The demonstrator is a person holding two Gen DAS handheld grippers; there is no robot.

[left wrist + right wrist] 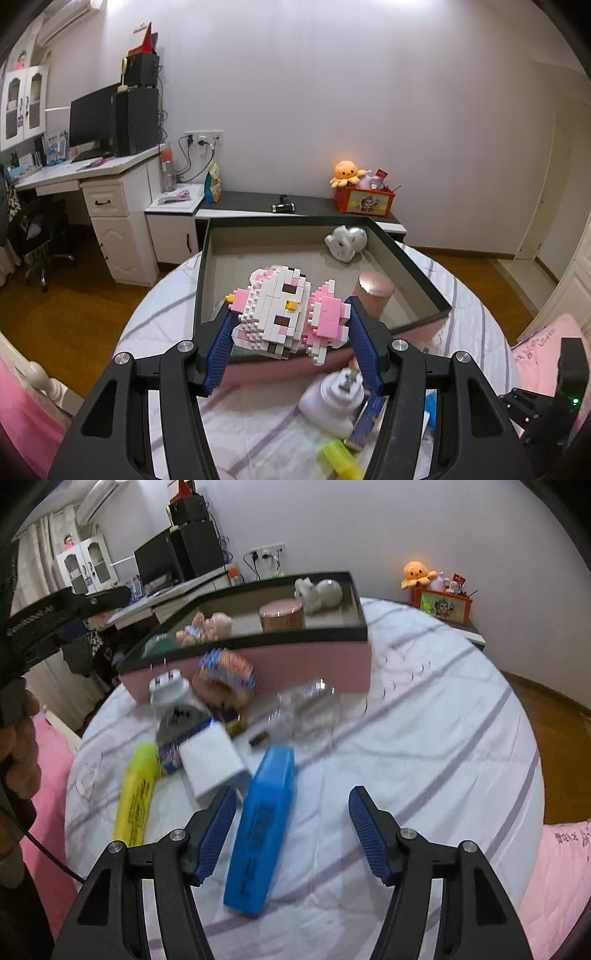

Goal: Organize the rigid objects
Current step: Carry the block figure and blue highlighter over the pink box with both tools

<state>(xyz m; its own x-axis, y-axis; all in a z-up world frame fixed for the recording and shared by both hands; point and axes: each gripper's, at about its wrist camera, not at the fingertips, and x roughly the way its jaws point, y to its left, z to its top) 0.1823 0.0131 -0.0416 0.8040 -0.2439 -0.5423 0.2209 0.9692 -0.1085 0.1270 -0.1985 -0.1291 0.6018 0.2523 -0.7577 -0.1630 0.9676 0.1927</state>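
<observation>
A: Left wrist view: what does the left gripper [290, 326] hold?

B: Its pads are clamped on a pink and white brick toy [286, 314], in the middle of the frame, above the near edge of the box [410, 258].

A: Right wrist view: and the right gripper [291, 808]?

B: Its jaws stand apart with nothing gripped. A blue case [262, 830] lies on the cloth [424, 746] between them, left of centre.

Round table [424, 738] under a white cloth with lilac stripes.
Resting on the cloth: a pink box [295, 664] with a dark rim at the far side; before it a white plug [168, 690], a brick model [225, 683], a clear bottle [306, 709], a white block [214, 764], a yellow marker [136, 794] and a blue case [262, 830].
</observation>
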